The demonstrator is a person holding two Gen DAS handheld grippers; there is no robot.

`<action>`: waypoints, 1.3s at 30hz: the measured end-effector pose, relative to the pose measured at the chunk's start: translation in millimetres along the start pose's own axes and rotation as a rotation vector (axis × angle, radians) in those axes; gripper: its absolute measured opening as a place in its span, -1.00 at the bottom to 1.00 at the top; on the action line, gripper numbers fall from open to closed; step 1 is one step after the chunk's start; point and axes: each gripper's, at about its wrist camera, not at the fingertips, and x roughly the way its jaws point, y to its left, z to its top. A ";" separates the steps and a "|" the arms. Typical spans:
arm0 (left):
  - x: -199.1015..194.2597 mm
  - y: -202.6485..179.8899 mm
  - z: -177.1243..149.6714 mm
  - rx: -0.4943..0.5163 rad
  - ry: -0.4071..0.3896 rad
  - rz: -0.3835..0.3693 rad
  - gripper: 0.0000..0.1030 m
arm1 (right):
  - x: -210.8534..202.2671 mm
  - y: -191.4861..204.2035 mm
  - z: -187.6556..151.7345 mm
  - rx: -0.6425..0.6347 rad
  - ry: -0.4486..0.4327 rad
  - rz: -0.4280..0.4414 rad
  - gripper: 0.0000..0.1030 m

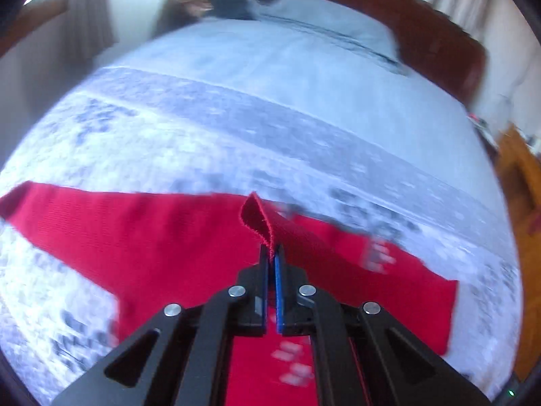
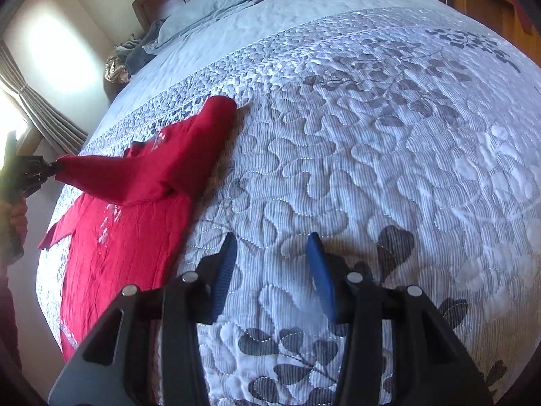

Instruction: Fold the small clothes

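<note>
The jaws of the left gripper (image 1: 271, 253) are clamped on an edge of the red garment (image 1: 142, 237), which is lifted clear of the quilted bedspread (image 1: 236, 118) at lower centre of the left wrist view, while the jaws of the right gripper (image 2: 272, 253) are held apart over bare quilt with nothing between them. In the right wrist view the garment fills the left of the frame, one part raised and doubled over, the rest spread flat. The fold is judged only begun: the raised part is not yet laid down, and further folds remain.
</note>
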 end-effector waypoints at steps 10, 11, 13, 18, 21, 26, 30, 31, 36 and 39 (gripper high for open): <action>71.1 60.3 -33.1 -0.042 0.122 0.095 -0.93 | 20.9 35.8 22.0 0.015 0.102 0.064 0.08; 73.7 61.1 -36.1 -0.036 0.126 0.097 -0.93 | 28.9 42.6 29.4 0.019 0.122 0.075 0.13; 77.1 65.6 -39.6 -0.037 0.140 0.093 -0.91 | 50.3 55.6 45.5 0.046 0.183 0.113 0.14; 75.5 68.6 -36.6 -0.023 0.139 0.079 -0.88 | 84.3 74.7 72.1 0.134 0.266 0.175 0.14; 76.1 66.1 -35.9 -0.005 0.136 0.066 -0.81 | 103.3 86.2 79.5 0.104 0.335 0.084 -0.42; 86.4 64.7 -38.5 0.027 0.150 0.071 -0.71 | 97.7 85.7 79.1 0.031 0.348 -0.025 -0.82; 99.6 69.4 -46.3 0.038 0.162 0.071 -0.64 | 104.7 76.8 71.4 0.020 0.364 -0.075 -0.82; 98.8 70.5 -47.1 0.037 0.158 0.064 -0.64 | 106.3 78.5 72.9 0.012 0.363 -0.088 -0.82; 76.8 91.3 -43.2 0.005 0.168 -0.009 -0.55 | 92.2 86.3 73.2 -0.017 0.323 -0.105 -0.22; 55.8 123.9 -42.2 -0.012 0.145 -0.008 -0.30 | 71.3 100.4 66.2 -0.088 0.265 -0.179 -0.19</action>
